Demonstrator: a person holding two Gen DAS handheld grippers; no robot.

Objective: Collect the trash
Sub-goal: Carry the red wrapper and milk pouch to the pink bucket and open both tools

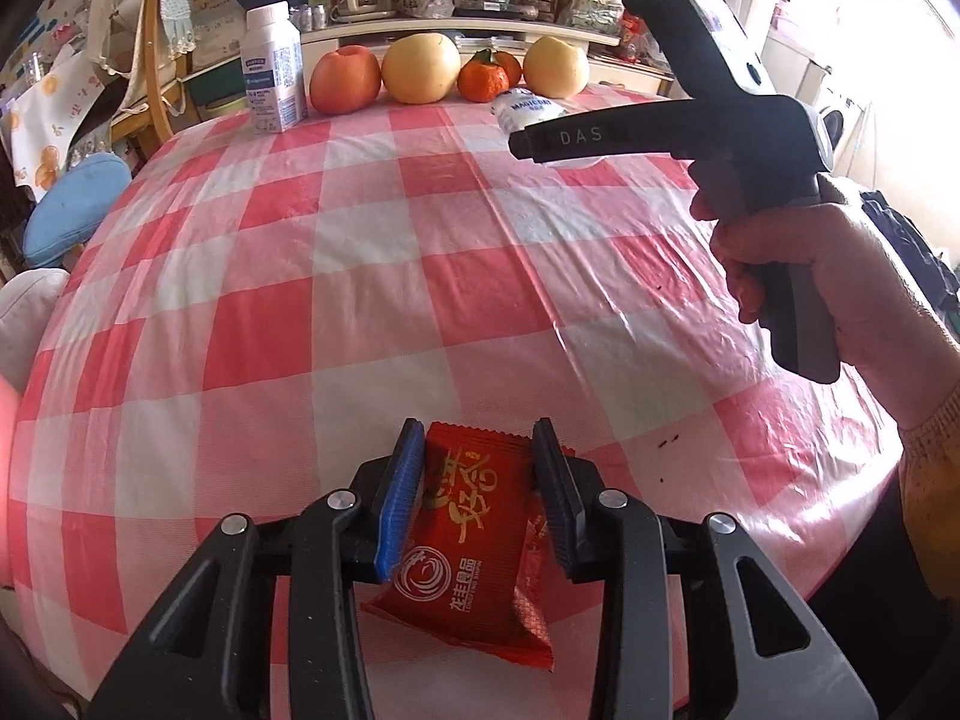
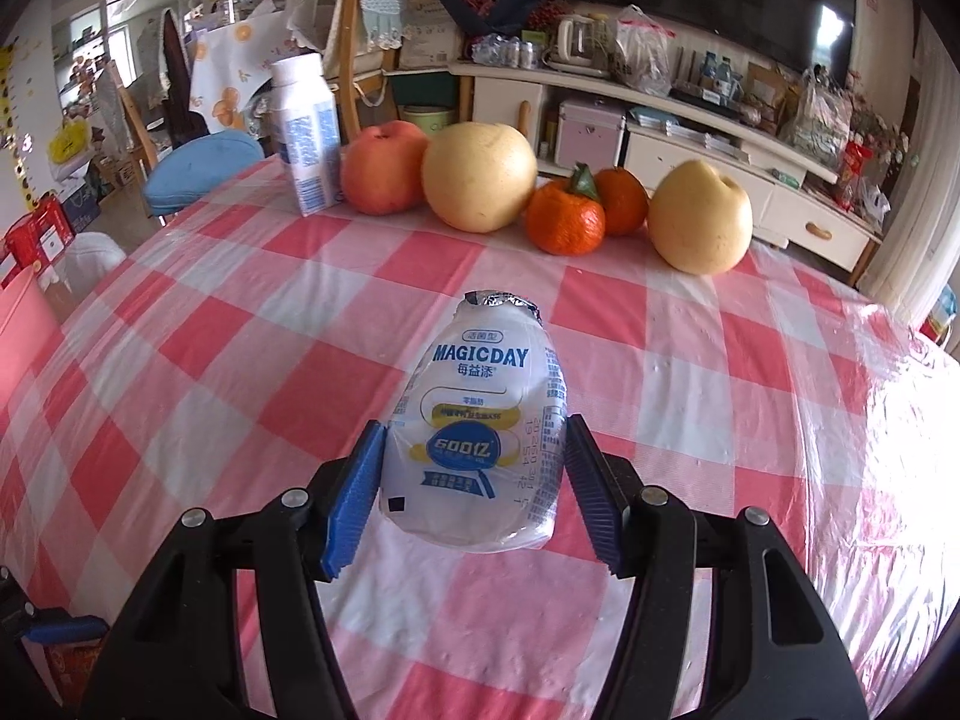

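A red snack wrapper (image 1: 468,552) lies on the pink-and-white checked tablecloth (image 1: 360,276) near the table's front edge. My left gripper (image 1: 477,438) is shut on it, a blue pad pressing each side. A small white Magicday drink bottle (image 2: 480,372) with a torn foil top sits between the pads of my right gripper (image 2: 474,426), which is shut on its lower body. The bottle looks raised a little off the cloth. In the left wrist view the right gripper (image 1: 528,138) hangs over the far right of the table in a person's hand (image 1: 798,264), the bottle (image 1: 528,108) showing at its tip.
Along the far edge stand a white milk carton (image 1: 273,69), a red apple (image 1: 345,79), two yellow pears (image 1: 421,67), and two tangerines (image 1: 483,81). A blue stool cushion (image 1: 75,210) sits off the left side. A cluttered white cabinet (image 2: 660,120) stands behind.
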